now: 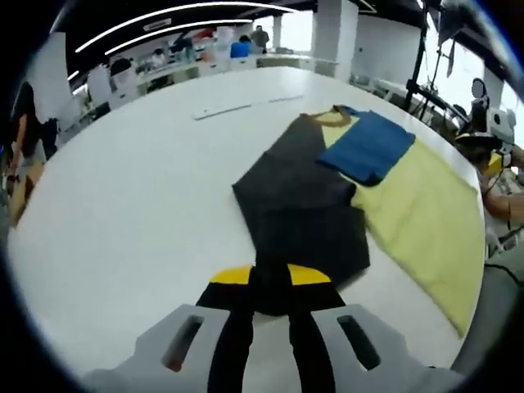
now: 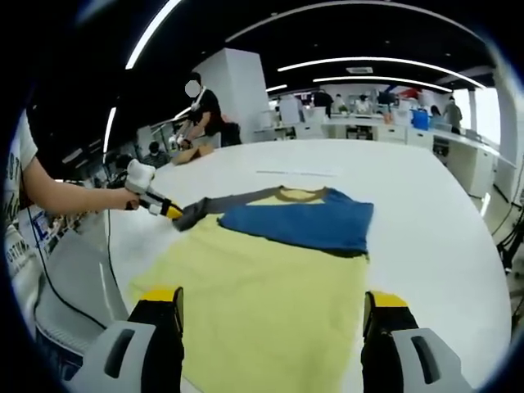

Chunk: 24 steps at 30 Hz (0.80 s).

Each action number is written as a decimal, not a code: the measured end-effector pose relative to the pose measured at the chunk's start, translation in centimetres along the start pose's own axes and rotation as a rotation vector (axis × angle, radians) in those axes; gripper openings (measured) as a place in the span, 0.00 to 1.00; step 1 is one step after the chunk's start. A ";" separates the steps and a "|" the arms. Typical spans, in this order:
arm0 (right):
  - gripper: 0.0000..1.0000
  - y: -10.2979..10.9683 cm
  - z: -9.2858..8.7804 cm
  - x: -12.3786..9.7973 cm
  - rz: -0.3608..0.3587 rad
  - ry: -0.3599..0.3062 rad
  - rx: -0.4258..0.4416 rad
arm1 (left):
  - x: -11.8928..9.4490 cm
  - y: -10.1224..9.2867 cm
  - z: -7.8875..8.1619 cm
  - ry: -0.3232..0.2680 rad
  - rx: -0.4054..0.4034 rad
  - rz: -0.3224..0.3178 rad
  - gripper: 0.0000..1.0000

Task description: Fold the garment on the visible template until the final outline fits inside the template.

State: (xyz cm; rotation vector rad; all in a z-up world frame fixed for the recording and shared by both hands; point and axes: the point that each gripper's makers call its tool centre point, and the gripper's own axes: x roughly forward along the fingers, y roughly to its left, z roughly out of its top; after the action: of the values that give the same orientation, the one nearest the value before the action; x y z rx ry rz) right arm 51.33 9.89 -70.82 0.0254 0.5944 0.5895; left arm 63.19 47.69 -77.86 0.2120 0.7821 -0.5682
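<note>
Left tongs, seen at the bottom of the left gripper view, are clamped on the dark grey sleeve of the garment; the yellow-tipped jaws stand close together with the fabric edge pinched between them. From that grip the sleeve runs away across the white worktop toward the collar. Beside the sleeve lies the pale yellow body of the garment, spread flat. On top of it, near the collar, sits the blue sleeve, folded inward over the yellow.

Right tongs in the right gripper view stand wide apart, grasping nothing; the yellow body lies between and beyond the two jaws. Whether the jaws touch the cloth cannot be told. Farther out, the blue sleeve crosses the chest just below the collar. At the left of this view the left tongs pinch the tip of the grey sleeve, held by a person's hand.

No template outline can be made out under the garment. A thin pale strip lies on the worktop beyond the collar, well apart from the garment. Desks and people occupy the background.
</note>
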 end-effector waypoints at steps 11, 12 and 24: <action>0.89 0.1 0.1 0.0 0.000 -0.002 -0.003 | -1.5 0.0 1.0 -0.032 0.015 0.062 0.01; 0.89 0.1 0.1 0.0 0.000 -0.002 -0.002 | -1.6 -0.1 1.0 -0.035 0.015 0.065 0.01; 0.89 0.4 0.4 0.1 0.017 -0.016 -0.014 | -6.1 1.8 4.1 -0.210 -0.036 0.195 0.00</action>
State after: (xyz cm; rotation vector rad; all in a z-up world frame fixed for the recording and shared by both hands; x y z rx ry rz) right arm 51.39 10.33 -70.46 0.0218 0.5745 0.6090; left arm 63.23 50.10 -70.71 0.1895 0.5606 -0.3843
